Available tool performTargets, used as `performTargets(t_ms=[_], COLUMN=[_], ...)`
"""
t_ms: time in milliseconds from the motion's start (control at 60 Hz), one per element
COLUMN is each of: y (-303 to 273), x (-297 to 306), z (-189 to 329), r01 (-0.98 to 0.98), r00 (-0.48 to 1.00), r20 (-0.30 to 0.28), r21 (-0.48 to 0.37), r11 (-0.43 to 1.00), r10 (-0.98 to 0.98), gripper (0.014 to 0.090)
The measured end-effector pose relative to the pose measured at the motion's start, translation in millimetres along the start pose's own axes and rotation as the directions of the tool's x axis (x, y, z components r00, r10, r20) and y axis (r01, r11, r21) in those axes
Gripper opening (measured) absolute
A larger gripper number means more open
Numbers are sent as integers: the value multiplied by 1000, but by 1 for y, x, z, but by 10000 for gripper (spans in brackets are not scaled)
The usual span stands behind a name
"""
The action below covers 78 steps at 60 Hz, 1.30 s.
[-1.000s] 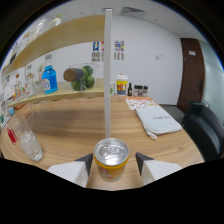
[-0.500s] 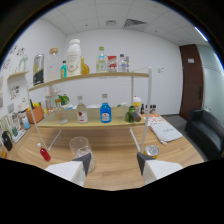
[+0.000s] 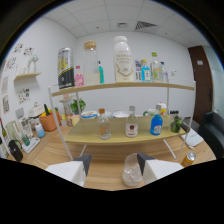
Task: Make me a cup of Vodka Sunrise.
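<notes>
Holding wide open, the gripper (image 3: 111, 167), fingers (image 3: 75, 169) spread apart and gripping nothing. Sitting between the fingers, closer to the right one, a clear glass (image 3: 132, 171) with ice in the bottom, resting on the wooden table (image 3: 102, 172) by itself with a gap showing on the left side. Lying well off to the right of the fingers, a gold can (image 3: 188, 159) at the table's edge. Standing beyond the glass, a two-level shelf (image 3: 125, 88) on thin white legs. Lining up on the lower board: a small bottle (image 3: 103, 125) with amber liquid, a red-labelled clear bottle (image 3: 131, 123) just beside it, then a blue bottle (image 3: 156, 124) further right, and something green (image 3: 175, 123) past that. Crowding the upper board: a dark can (image 3: 65, 68) to the left, a tall clear jar (image 3: 91, 63), a big white bottle (image 3: 123, 59) in the middle, smaller bottles (image 3: 150, 70) off to the right, labels too small to read. Resting left of the shelf, an orange pot (image 3: 48, 120) with a plant. Showing behind it all, a white wall (image 3: 112, 45) and a dark door (image 3: 206, 80) on the right.
</notes>
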Motion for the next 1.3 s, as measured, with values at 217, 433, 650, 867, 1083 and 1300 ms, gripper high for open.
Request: performTargets(t_ms=[217,433,650,867,1083,1300], y=[-47,-54,-37,-36,-67,-56], x=[-36,-35,-25,-29,-37,-45], z=[68,129,150,143,100,48], r01=[43,65,43,70,40,14], r00=[999,998,996,996,999,1000], r20=[23,-30,-71,-47,-16,9], r21=[72,28,-50,-67,1,21], r11=[997,998,998,995,999,1000], r10=[-45,-64,-47,-74,-40,-14], gripper=[841,641,370,358,358,356])
